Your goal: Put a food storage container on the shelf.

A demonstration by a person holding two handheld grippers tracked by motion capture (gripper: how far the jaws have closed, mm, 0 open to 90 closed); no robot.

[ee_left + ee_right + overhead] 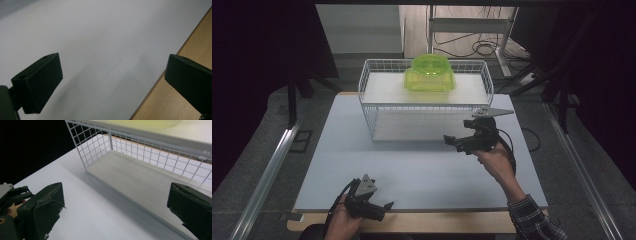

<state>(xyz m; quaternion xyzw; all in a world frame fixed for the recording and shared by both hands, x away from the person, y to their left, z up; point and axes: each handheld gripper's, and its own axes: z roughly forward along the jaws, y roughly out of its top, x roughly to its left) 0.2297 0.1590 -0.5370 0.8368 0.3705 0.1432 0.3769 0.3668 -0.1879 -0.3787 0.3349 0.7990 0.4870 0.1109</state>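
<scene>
A white wire rack (366, 95) with two shelf boards stands at the back of the table. A translucent green lidded container (430, 73) sits on its top board, and its yellow-green underside (140, 123) shows above the mesh (95, 142). My right gripper (453, 143) is open and empty, held just in front of the rack's right end. In its own view the right gripper (115, 205) points at the bare lower board (135, 177). My left gripper (384, 211) is open and empty low over the table's front edge; the left gripper (112, 75) has nothing between its jaws.
The white tabletop (412, 170) lies on a wooden base whose edge (172, 102) shows at the front. Metal rails (267, 175) run along the floor on both sides. Cables and a desk frame (477, 47) lie behind the rack.
</scene>
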